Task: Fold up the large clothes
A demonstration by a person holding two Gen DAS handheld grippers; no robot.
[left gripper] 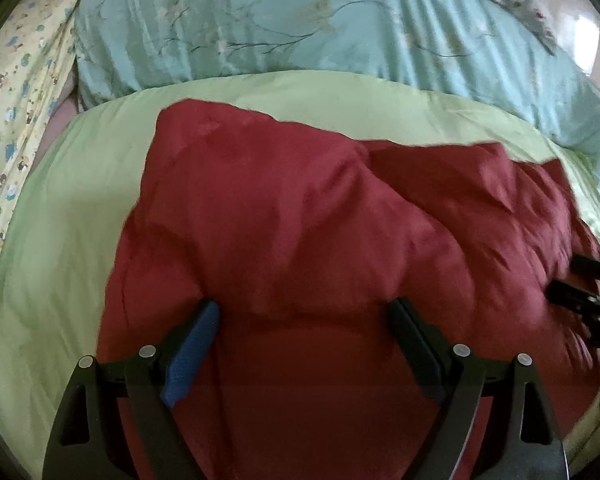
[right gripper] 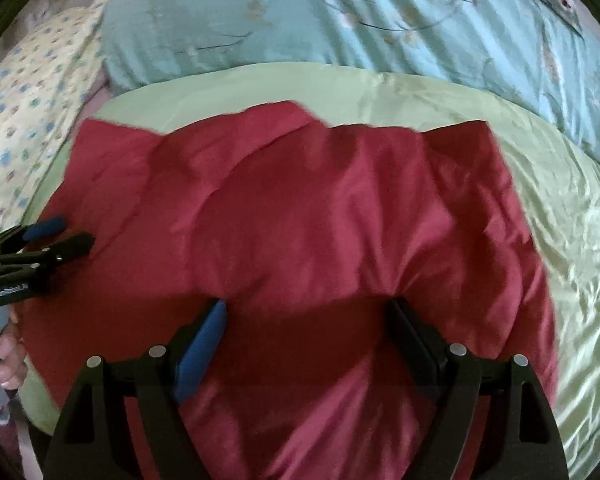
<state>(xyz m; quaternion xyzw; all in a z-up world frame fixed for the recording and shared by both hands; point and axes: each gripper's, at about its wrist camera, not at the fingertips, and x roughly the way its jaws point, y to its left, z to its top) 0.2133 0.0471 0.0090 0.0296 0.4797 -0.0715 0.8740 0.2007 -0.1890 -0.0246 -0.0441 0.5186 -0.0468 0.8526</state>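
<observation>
A red garment [left gripper: 292, 216], rumpled and thick-looking, lies spread across a pale green quilt [left gripper: 60, 240] on a bed, its far edge running near the quilt's far edge and its near part passing under both cameras. The left gripper [left gripper: 304, 312] hangs over the garment's near left portion with its jaws standing wide apart, one blue pad [left gripper: 190, 354] and one black finger framing bare red cloth; nothing is pinched between them, and whether the tips touch the fabric cannot be told. The right gripper [right gripper: 306, 312] hangs over the garment's near right portion, its jaws likewise wide apart with only cloth showing between a blue pad [right gripper: 200, 352] and a black finger. In the right wrist view the left gripper appears at the left edge above the garment's left side, held by a hand [right gripper: 8, 354] gripping its handle. Beyond the quilt's far edge lies a light blue floral duvet [left gripper: 300, 28], and a yellow patterned sheet [left gripper: 16, 100] lies along the quilt's left edge. The garment's right edge lies well inside the quilt's right side, where glossy green fabric is creased.
</observation>
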